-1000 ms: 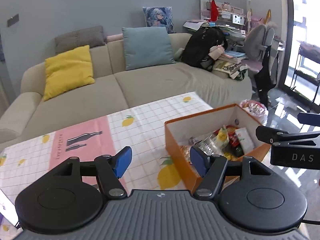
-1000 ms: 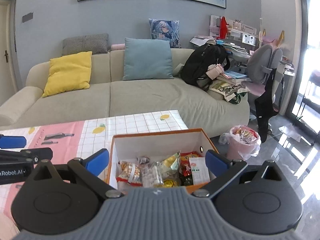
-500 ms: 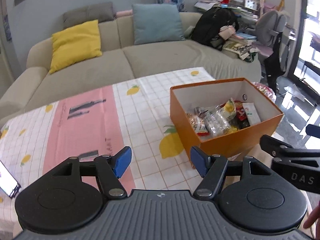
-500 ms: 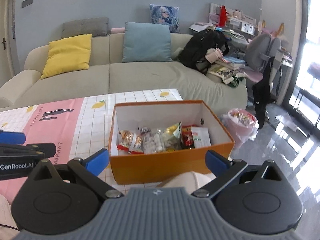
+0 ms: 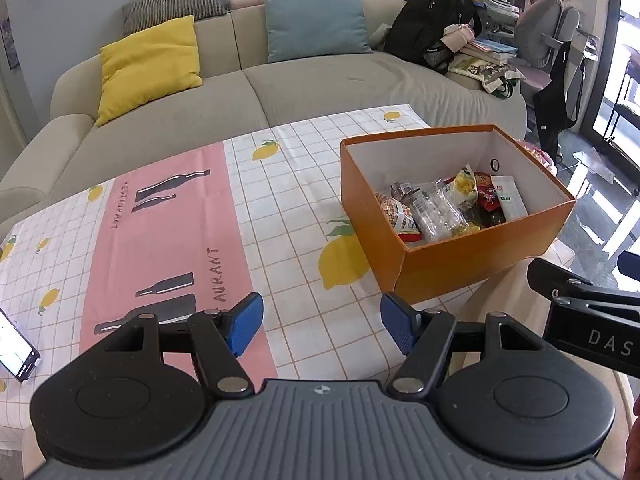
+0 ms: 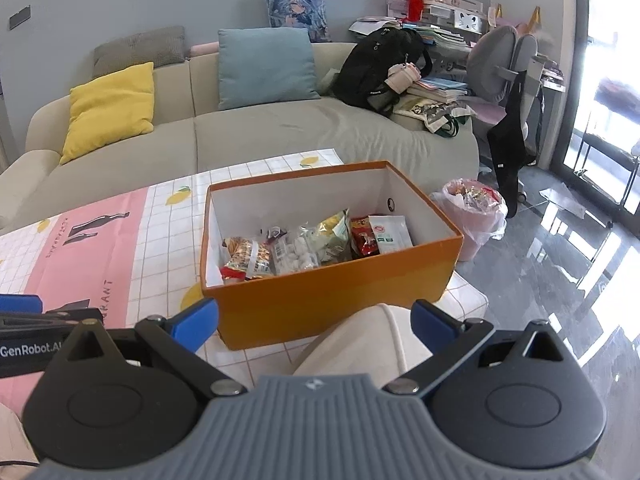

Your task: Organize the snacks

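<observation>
An orange box [image 5: 476, 256] [image 6: 332, 292] with white inner walls stands at the right end of the table, on a lemon-print cloth [image 5: 280, 216]. Several snack packets [image 5: 440, 208] [image 6: 316, 240] lie jumbled in it: a red and yellow bag, a clear bag of white pieces, a green-yellow bag, a red pack and a white sachet. My left gripper [image 5: 320, 324] hangs open over the cloth, to the near left of the box, with nothing between its blue pads. My right gripper [image 6: 316, 320] is open in front of the box's near wall, empty too.
A phone [image 5: 16, 350] with its screen lit lies at the cloth's left edge. A beige sofa [image 6: 240, 140] with cushions and a black backpack [image 6: 380, 68] runs behind the table. A lined bin [image 6: 472, 216] stands on the glossy floor to the right. A cream-clad knee [image 6: 360, 344] shows below the right gripper.
Both grippers have sunk and tipped downward, so the table and the inside of the box now fill more of each view. Their jaws have stayed equally wide.
</observation>
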`<state>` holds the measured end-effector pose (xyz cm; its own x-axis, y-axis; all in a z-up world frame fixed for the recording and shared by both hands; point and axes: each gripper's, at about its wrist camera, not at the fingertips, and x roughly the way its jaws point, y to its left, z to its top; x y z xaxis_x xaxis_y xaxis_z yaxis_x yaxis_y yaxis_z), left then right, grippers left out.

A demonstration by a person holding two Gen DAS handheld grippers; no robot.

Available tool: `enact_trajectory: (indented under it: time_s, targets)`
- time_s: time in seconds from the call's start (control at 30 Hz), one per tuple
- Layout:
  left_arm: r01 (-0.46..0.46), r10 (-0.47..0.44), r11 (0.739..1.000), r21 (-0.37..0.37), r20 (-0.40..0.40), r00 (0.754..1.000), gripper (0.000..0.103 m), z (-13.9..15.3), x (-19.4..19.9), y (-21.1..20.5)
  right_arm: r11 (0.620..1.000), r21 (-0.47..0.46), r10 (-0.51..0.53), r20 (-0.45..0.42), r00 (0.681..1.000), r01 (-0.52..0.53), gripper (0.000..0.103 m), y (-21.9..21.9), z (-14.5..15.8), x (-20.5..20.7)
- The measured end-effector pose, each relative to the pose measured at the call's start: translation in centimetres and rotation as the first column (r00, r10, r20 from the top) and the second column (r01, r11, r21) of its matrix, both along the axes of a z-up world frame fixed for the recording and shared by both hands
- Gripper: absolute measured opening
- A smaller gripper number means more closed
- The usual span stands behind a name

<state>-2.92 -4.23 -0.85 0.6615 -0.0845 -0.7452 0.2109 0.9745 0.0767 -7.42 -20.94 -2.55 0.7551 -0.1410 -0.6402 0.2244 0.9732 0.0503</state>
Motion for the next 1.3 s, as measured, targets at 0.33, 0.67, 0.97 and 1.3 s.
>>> enact_trajectory:
  time_s: [0.33,0.67,0.97,1.3]
  targets:
    - [-0.002,0.002,1.0,-0.011,0.004,1.0,0.079,0.23,0.01,0.23,1.0,-0.023,0.008,0.016,1.0,-0.008,0.1,0.74,0.4,-0.16]
    - [-0.002,0.002,1.0,-0.011,0.004,1.0,0.079,0.32,0.0,0.12,1.0,-0.02,0.012,0.01,1.0,-0.012,0.1,0.8,0.38,-0.09]
    - [0.0,0.0,1.0,-0.011,0.008,1.0,0.079,0.42,-0.04,0.02,1.0,-0.021,0.013,0.009,1.0,-0.013,0.1,0.82,0.41,-0.03]
    - [-0.006,0.006,1.0,-0.007,0.007,1.0,0.079,0.49,0.02,-0.03,0.999,-0.024,0.022,0.008,1.0,-0.021,0.1,0.74,0.56,0.09]
